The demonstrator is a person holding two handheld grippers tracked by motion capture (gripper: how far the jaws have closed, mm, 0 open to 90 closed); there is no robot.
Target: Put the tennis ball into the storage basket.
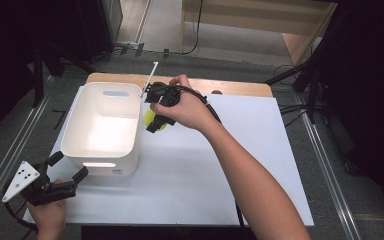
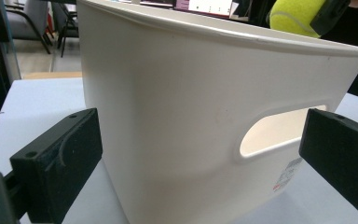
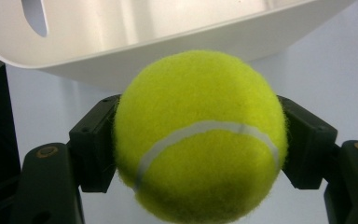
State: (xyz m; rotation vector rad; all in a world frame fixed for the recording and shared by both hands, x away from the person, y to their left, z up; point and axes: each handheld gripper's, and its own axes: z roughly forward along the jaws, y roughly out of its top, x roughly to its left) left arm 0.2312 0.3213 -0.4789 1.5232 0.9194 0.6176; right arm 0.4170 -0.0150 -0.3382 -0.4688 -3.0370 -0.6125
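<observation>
A yellow-green tennis ball [image 3: 200, 135] sits clamped between the two black jaws of my right gripper [image 1: 156, 119], which is shut on it. The ball [image 1: 150, 118] hangs just outside the right wall of a white plastic bin [image 1: 130, 135], near its rim and above the white table. The ball [image 2: 294, 17] also peeks over the bin's far rim in the left gripper view. My left gripper [image 1: 69, 167] is open at the bin's near left corner, its jaws spread either side of the bin's wall [image 2: 168, 112] with the handle slot [image 2: 279, 130] ahead.
The bin [image 3: 135, 28] looks empty inside. A white sheet [image 1: 220, 165] covers the table, with bare wood [image 1: 230, 86] along the far edge. A cable [image 1: 211, 107] trails from the right gripper. Dark stands and metal rails flank the table on both sides.
</observation>
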